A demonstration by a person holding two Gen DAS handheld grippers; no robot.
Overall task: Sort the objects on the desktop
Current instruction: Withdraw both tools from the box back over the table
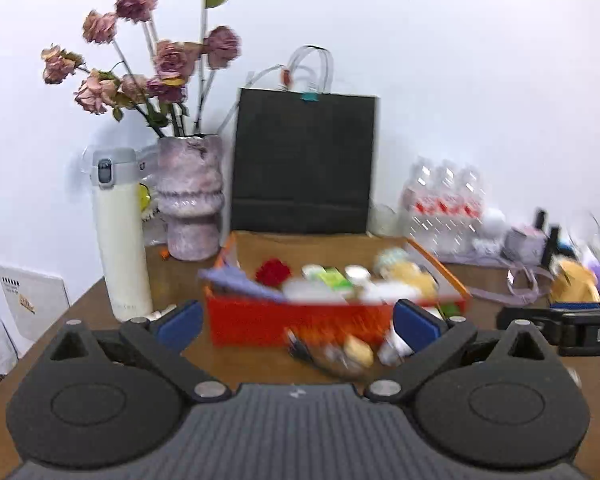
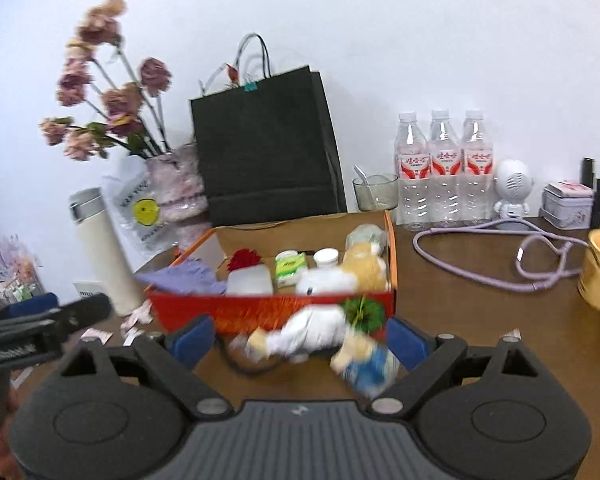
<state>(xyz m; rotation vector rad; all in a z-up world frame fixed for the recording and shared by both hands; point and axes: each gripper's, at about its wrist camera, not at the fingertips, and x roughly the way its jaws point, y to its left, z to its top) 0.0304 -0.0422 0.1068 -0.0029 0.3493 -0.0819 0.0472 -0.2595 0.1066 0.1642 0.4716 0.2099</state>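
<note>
Both grippers hover with jaws apart and empty before an orange cardboard box (image 2: 276,312) on a brown counter (image 2: 460,320). The left gripper (image 1: 298,320) and right gripper (image 2: 300,336) face blurred small items, among them a white tube (image 2: 308,334), lying on the counter just in front of the box. Behind stand a black paper bag (image 2: 264,144) and three water bottles (image 2: 444,168).

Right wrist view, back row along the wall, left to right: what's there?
White thermos → vase of dried roses → black paper bag → glass cup with spoon → three water bottles → small white robot figure → tin box.
</note>
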